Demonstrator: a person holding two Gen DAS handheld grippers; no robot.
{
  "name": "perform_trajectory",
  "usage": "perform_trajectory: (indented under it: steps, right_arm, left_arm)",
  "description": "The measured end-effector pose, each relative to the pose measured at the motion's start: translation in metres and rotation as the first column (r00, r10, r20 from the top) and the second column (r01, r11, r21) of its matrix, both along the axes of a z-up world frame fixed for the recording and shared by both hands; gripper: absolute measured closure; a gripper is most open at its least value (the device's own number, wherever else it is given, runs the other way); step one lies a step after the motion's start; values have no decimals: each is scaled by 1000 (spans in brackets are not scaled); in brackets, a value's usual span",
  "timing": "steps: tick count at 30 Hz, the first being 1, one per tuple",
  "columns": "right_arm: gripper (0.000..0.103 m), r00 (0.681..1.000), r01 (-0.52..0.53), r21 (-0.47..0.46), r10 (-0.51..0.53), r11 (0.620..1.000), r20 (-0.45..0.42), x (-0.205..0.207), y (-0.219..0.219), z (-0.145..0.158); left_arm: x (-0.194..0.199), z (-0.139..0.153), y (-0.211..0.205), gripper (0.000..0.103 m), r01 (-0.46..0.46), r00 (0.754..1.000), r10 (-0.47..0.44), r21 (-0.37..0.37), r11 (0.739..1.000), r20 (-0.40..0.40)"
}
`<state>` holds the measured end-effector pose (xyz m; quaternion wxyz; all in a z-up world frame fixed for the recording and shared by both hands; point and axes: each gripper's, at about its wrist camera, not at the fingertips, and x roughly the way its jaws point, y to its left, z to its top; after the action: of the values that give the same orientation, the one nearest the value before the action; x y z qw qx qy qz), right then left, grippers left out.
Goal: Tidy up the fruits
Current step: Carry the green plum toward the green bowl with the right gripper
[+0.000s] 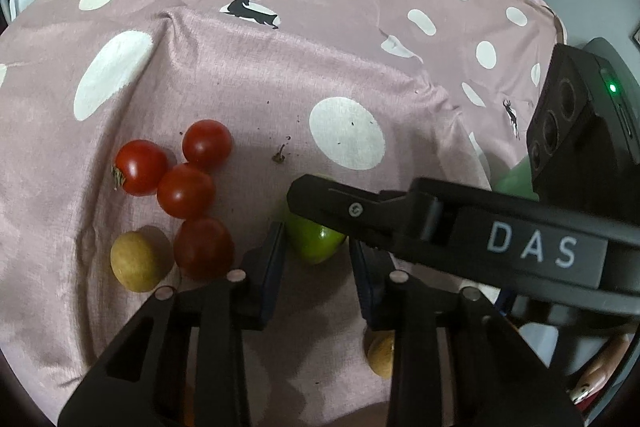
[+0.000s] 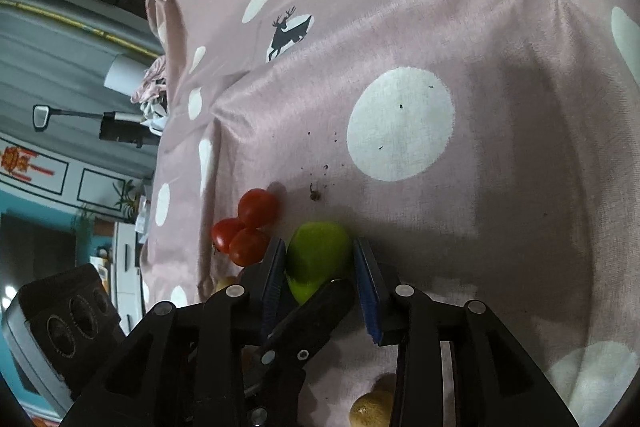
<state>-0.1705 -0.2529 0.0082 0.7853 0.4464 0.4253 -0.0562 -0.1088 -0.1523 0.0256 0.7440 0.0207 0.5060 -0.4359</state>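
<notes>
Both grippers are converging on the green fruit [image 2: 318, 259] just right of the tomato cluster [image 1: 188, 187], right gripper [image 2: 320, 267] closing around it, left gripper [image 1: 318, 255] open astride it; next likely: lift it clear of the tomatoes.

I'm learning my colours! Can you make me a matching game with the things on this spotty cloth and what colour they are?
Things:
1. tomatoes
2. gripped fruit, in the right gripper
3. round fruit beside the tomatoes
4. deer print

Colours:
A. black
B. yellow-brown
C. red
D. green

Pairs: 1-C, 2-D, 3-B, 4-A
</notes>
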Motion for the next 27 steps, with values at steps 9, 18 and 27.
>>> perform_trajectory:
  steps: [9, 18, 27]
  right_arm:
    - [66, 1000, 6, -56, -5, 998, 16, -6, 8, 13]
    - [66, 996, 35, -112, -26, 993, 88, -23, 16, 40]
    - [66, 985, 64, -160, -37, 985, 166, -37, 27, 63]
  left_arm:
    - [-8, 12, 6, 71, 0, 1000, 1, -29, 1000, 11]
    - [-24, 38, 19, 71, 11, 997, -4, -91, 996, 74]
    - [-41, 62, 30, 71, 33, 989, -12, -141, 990, 147]
